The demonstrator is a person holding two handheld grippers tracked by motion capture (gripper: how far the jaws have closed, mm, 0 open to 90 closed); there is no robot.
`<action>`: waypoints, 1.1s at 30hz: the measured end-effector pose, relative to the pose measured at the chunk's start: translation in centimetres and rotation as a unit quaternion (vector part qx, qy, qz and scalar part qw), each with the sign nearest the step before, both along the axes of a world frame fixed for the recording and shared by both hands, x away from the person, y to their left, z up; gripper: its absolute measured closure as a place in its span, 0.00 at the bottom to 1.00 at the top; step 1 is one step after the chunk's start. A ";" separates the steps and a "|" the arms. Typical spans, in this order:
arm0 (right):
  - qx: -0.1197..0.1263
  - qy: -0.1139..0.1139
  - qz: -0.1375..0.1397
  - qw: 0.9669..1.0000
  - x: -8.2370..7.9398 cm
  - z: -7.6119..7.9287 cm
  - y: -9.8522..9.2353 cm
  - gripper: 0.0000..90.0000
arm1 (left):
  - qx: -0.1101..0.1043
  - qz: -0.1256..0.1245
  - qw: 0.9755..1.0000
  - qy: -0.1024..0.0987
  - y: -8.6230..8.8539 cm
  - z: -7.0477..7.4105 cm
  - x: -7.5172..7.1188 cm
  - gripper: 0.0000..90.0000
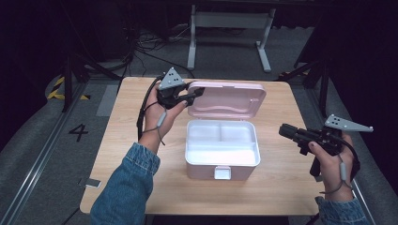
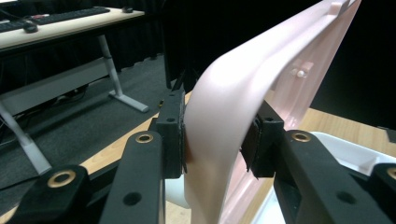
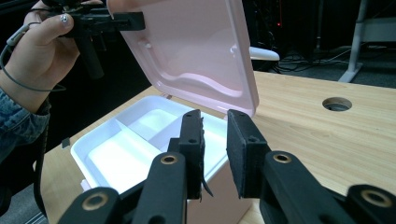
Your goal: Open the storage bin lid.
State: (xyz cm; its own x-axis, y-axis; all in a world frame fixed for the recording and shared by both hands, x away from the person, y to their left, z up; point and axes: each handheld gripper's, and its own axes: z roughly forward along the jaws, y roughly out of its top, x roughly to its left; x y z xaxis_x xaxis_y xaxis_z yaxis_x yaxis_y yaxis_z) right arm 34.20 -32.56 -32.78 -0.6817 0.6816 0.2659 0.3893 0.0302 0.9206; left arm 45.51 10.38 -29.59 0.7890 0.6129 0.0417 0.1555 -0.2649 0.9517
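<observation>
Hiding lid [image 2: 219, 116] edge: left hand-held gripper [image 2: 212, 140]

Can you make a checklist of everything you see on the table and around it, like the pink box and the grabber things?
Surface: wooden table with a round hole.
Job's things: pink box open; lid raised; white tray with compartments, empty.
Clutter: small grey piece at the table's near left edge.
Grippers: left gripper pinches the lid's edge, pads pressing both sides; right gripper holds nothing, a narrow gap between its pads, beside the box.
Cables: one trails from the left gripper; more lie on the floor.
Surroundings: dark room, white desk frame, floor number 4.
</observation>
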 end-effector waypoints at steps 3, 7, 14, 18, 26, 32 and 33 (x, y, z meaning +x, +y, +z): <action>-0.003 0.001 -0.001 1.000 0.0 -0.1 -0.1 0.84 | 0.005 0.001 1.000 -0.002 0.0 0.0 0.3 0.72; -0.010 0.008 -0.009 1.000 0.1 -0.5 -0.4 0.81 | 0.006 0.003 1.000 0.001 0.0 0.0 1.1 0.72; -0.054 0.015 -0.004 0.998 0.3 -1.2 0.2 0.65 | -0.002 0.018 1.000 0.018 -0.3 -0.3 2.4 0.71; -0.073 0.017 -0.001 0.997 0.4 -1.5 0.4 0.60 | -0.005 0.019 0.999 0.031 -0.3 -0.5 3.2 0.70; -0.088 0.031 0.008 0.996 0.7 -2.1 0.7 0.58 | -0.009 0.022 0.999 0.049 -0.3 -0.8 4.3 0.69; -0.085 0.029 0.006 0.996 0.7 -2.1 0.7 0.57 | 0.006 0.026 0.999 0.045 -0.6 -1.2 5.1 0.64; -0.084 0.026 0.005 0.996 0.7 -2.0 0.7 0.57 | 0.009 0.027 0.999 0.043 -0.6 -1.2 5.2 0.63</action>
